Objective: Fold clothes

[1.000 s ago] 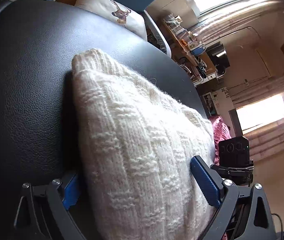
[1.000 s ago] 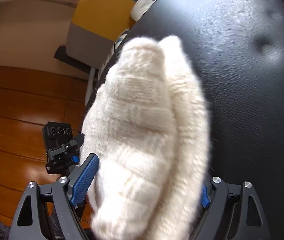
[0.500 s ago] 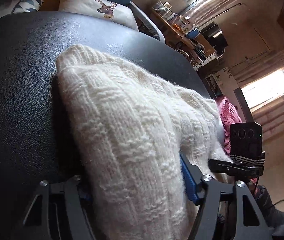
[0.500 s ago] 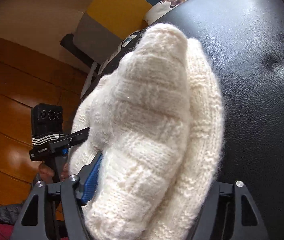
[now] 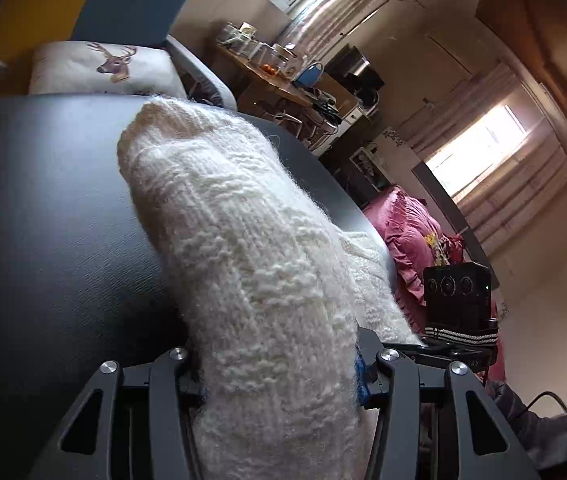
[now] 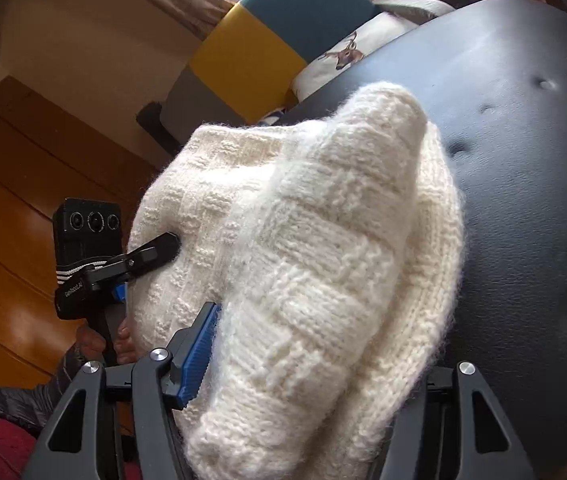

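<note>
Cream chunky-knit wool sweater [image 5: 251,272] bunched on the black padded leather surface [image 5: 51,216]. Left gripper [image 5: 279,376] and right gripper [image 6: 315,364] both have jaws clamped on thick folds. Risk: bulky layers slip out unevenly, fold goes lopsided.

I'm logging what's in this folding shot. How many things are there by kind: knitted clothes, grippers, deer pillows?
Cream knitted sweater: 1
Grippers: 2, the left gripper and the right gripper, each clamped on the sweater
Deer pillow: 1
Total: 4
</note>
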{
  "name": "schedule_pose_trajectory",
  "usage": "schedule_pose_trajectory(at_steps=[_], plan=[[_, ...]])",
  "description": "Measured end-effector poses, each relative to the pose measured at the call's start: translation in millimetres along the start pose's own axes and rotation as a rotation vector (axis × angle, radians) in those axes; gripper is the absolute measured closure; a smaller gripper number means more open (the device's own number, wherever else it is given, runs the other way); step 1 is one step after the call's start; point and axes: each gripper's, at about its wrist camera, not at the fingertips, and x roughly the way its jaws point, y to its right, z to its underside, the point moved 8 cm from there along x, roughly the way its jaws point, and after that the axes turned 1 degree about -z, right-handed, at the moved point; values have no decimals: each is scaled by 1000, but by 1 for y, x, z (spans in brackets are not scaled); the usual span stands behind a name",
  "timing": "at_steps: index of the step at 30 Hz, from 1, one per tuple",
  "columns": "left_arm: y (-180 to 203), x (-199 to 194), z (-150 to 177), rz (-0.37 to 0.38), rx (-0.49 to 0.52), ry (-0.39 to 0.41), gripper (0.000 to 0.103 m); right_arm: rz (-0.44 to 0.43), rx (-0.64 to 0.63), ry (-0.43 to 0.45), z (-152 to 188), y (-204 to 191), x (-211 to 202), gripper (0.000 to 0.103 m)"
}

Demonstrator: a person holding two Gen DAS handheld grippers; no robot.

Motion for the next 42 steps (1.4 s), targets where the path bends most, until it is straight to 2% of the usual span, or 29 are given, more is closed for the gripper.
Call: schedule_pose_trajectory(at_steps=[7, 12, 14, 16, 18, 20, 22, 24, 27, 32, 37, 39, 42], plan=[[77, 82, -61, 84, 158, -58, 53, 70, 54, 235, -42, 44, -94, 41], [125, 149, -107, 105, 270, -109, 52, 172, 63, 354, -71, 88, -156, 41], [139, 178, -120, 97, 306, -132, 52, 223, 78, 380, -77, 108, -167, 41], [143, 206, -124, 72, 339, -172, 51, 273, 110, 390, -80, 130, -172, 41], [131, 236, -119, 18, 343, -230, 51, 343, 162, 338, -76, 165, -176, 41], [105, 255, -107, -54, 321, -272, 48, 407, 209, 263, -52, 190, -158, 41], [81, 270, -97, -111, 288, -308, 33, 351, 231, 294, -57, 203, -161, 40], [69, 266, -98, -88, 209, -303, 28, 314, 233, 341, -53, 205, -164, 41], [72, 258, -103, -105, 233, -296, 26, 314, 225, 344, -58, 207, -164, 41], [72, 231, -111, -137, 235, -233, 27, 396, 158, 351, -59, 196, -190, 40], [77, 202, -129, -146, 233, -123, 27, 546, -29, 367, -58, 155, -225, 40], [91, 197, -129, -137, 281, -98, 27, 593, -123, 369, -62, 134, -235, 40], [115, 198, -126, -116, 362, -84, 27, 573, -256, 311, -78, 98, -210, 40]])
